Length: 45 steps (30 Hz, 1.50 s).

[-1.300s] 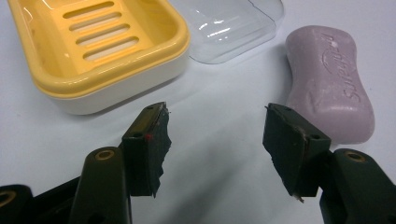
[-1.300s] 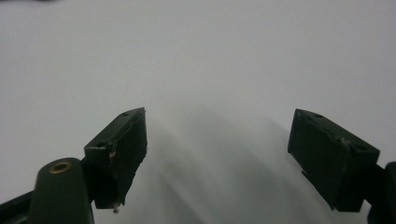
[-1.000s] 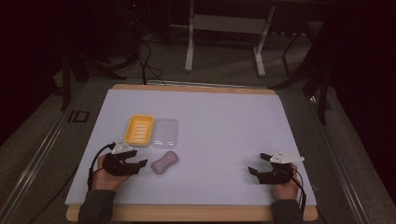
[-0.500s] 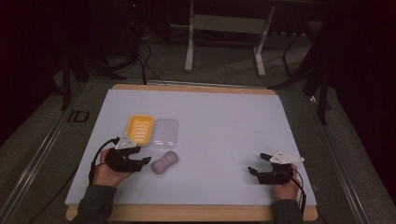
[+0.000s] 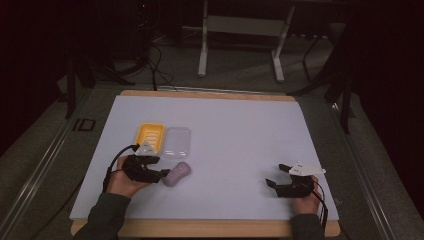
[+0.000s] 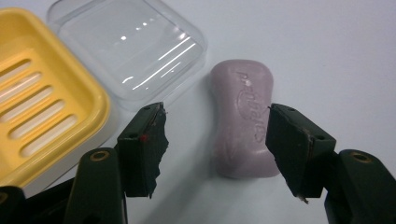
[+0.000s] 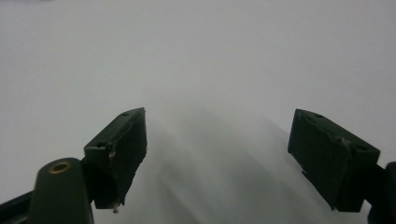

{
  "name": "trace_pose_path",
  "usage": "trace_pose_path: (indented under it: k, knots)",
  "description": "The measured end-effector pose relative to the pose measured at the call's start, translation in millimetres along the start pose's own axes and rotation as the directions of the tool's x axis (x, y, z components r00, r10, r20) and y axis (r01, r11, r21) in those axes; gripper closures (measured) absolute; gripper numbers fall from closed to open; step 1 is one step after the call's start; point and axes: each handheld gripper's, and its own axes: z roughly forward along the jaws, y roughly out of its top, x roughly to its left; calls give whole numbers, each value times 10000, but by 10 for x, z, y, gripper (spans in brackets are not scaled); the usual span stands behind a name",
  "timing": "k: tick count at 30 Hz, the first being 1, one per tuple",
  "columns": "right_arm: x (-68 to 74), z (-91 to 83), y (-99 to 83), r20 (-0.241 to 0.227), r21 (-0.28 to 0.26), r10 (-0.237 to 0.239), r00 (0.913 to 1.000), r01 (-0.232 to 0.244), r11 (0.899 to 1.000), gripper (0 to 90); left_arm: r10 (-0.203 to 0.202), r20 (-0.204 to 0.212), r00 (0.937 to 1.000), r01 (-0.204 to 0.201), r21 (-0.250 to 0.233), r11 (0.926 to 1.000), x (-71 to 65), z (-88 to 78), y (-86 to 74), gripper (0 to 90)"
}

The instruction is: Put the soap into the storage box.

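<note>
A mauve soap bar (image 5: 177, 174) (image 6: 243, 119) lies flat on the white table, just in front of a clear plastic lid (image 5: 178, 142) (image 6: 133, 49) and a yellow slotted soap dish (image 5: 150, 136) (image 6: 39, 100). My left gripper (image 5: 161, 174) (image 6: 217, 142) hovers at the bar's left end. Its jaws have just been opening and now stand on both sides of the bar's near end without pressing it. Near the table's front right, my right gripper (image 5: 275, 176) (image 7: 219, 154) rests open, with bare table between its fingers.
The white table top (image 5: 240, 135) has a wooden rim at front and back. Dark floor, cables and a metal stand's legs (image 5: 240, 45) lie beyond the far edge.
My left gripper has moved a little right and up toward the soap bar, and its jaws stand wider. The right gripper has stayed put.
</note>
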Motion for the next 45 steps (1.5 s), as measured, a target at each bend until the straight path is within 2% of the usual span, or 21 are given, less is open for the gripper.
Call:
trace_pose_path:
  k: [6, 11, 12, 17, 25, 29, 40, 45]
  knots:
    - [-3, 0, 0, 0, -25, -9, 10000, 9, 10000, 193, -140, 96, 9999, 137, 279, 9995, 12, 22, 102, 375]
    - [1, -2, 0, 10, -29, -10, 10000, 10, 10000, 193, -3, 54, 10000, 0, 475, 9989, -1, 34, 166, 373]
    - [1, -2, -1, 14, -33, -13, 10000, 13, 10000, 193, 179, -6, 9998, -178, 670, 9976, -18, 44, 212, 371]
    - [3, -1, 0, 14, -19, -3, 10000, 3, 10000, 193, 336, -94, 9994, -326, 941, 9950, -36, 96, 268, 360]
    - [6, -1, 1, 17, -2, -5, 10000, 5, 10000, 191, 755, -296, 9967, -707, 1399, 9876, -81, 165, 344, 322]
    - [6, -1, 1, 19, 0, -3, 10000, 3, 10000, 191, 797, -329, 9963, -741, 1462, 9865, -89, 180, 357, 314]
    - [3, 2, 1, 2, 2, -1, 10000, 1, 10000, 191, 969, -140, 9952, -925, 1890, 9776, -162, 292, 429, 288]
    - [5, 2, 1, 7, 5, -8, 10000, 8, 10000, 191, 1109, -35, 9938, -1074, 2227, 9689, -198, 357, 465, 275]
